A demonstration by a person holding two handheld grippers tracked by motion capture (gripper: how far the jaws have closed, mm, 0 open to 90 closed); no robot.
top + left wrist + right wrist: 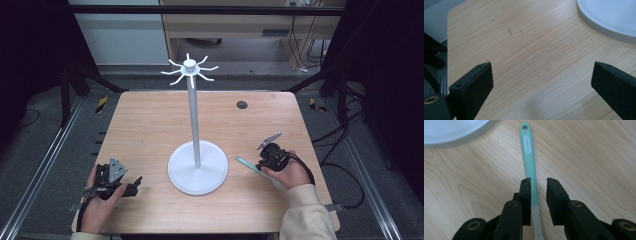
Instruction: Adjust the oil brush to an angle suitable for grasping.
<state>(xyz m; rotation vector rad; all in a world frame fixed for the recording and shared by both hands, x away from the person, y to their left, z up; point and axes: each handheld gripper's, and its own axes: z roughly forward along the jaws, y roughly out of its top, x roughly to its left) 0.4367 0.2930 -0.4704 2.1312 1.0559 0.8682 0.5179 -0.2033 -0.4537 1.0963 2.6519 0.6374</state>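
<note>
From the high view, your right gripper (261,161) sits near the desk's (150,125) right edge, over a mint green spatula (248,165) lying just right of the white stand's (197,172) round base. Your left gripper (134,185) rests near the front left corner.

In the left gripper view, your jaws stand wide apart over bare wood.

In the right gripper view, your jaws straddle the spatula's handle (530,162) with a gap on one side, not clamping it; its holed end points toward the base (454,132).
</note>
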